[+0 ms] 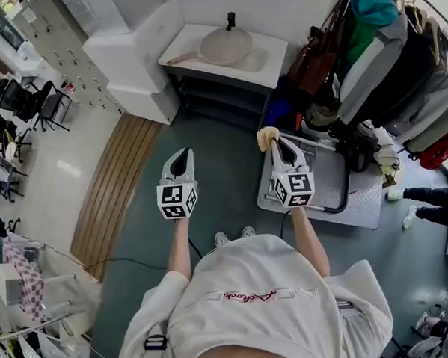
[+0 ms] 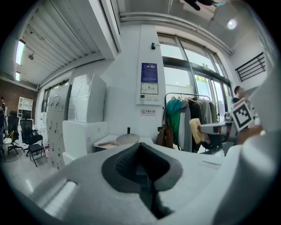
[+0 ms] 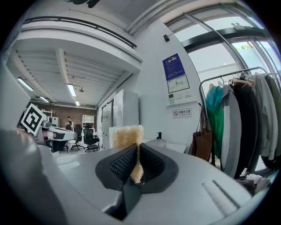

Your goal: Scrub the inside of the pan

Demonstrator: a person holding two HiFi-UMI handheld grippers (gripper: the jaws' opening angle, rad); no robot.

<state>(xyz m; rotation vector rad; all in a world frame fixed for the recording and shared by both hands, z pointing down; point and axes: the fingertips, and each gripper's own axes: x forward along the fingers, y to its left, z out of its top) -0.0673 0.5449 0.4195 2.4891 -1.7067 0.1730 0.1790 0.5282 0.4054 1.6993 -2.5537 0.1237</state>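
Observation:
A round beige pan (image 1: 225, 45) with a long handle lies on the white sink counter (image 1: 271, 68) ahead, far from both grippers; it also shows small in the left gripper view as the pan (image 2: 127, 139). My right gripper (image 1: 274, 142) is shut on a yellow scrub sponge (image 1: 267, 135), whose fuzzy top sticks up between the jaws as the sponge (image 3: 128, 136) in the right gripper view. My left gripper (image 1: 182, 156) is held level beside it, shut with nothing between its jaws. Both hang in the air above the floor.
A flat trolley (image 1: 365, 197) stands on the floor under my right gripper. A clothes rack (image 1: 410, 64) with coats and bags fills the right. White foam boxes (image 1: 137, 46) stand left of the sink. Office chairs (image 1: 33, 101) stand far left.

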